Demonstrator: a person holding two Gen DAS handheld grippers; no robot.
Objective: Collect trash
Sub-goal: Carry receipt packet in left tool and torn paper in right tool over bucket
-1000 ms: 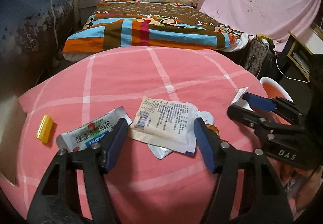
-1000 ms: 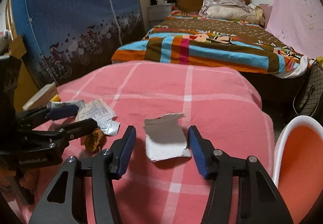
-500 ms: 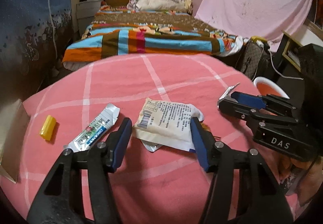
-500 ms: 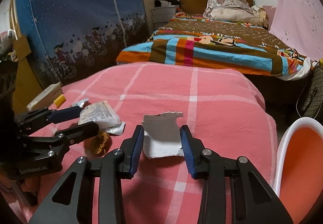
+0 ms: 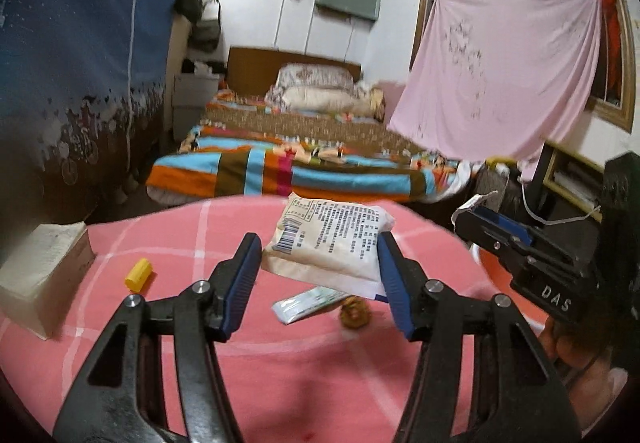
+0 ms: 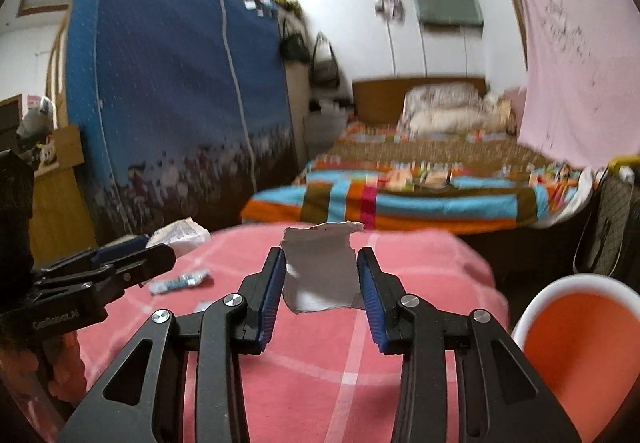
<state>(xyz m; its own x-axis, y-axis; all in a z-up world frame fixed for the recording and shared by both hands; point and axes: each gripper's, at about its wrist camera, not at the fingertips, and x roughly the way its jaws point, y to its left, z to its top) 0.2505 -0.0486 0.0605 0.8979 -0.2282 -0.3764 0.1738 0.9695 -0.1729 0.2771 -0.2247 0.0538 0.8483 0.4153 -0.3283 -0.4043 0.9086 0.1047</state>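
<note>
My left gripper (image 5: 318, 255) is shut on a white printed packet (image 5: 328, 239) and holds it above the pink checked cloth (image 5: 280, 371). My right gripper (image 6: 322, 279) is shut on a torn white paper scrap (image 6: 320, 275), also lifted off the cloth. In the left wrist view the right gripper (image 5: 466, 217) shows at the right edge with the scrap's corner sticking out. A yellow cap (image 5: 139, 274), a flat tube wrapper (image 5: 308, 303) and a brown crumpled bit (image 5: 354, 317) lie on the cloth below the packet.
An orange bin with a white rim (image 6: 580, 343) stands low at the right of the cloth-covered surface. A pale box (image 5: 44, 271) sits at its left edge. Beyond are a striped bed (image 5: 304, 171), a blue wardrobe cover (image 6: 172, 91) and a hanging pink sheet (image 5: 500, 75).
Both grippers closed on their pieces, the left on the packet and the right on the paper scrap, and lifted them off the cloth. Both views tilted upward.
</note>
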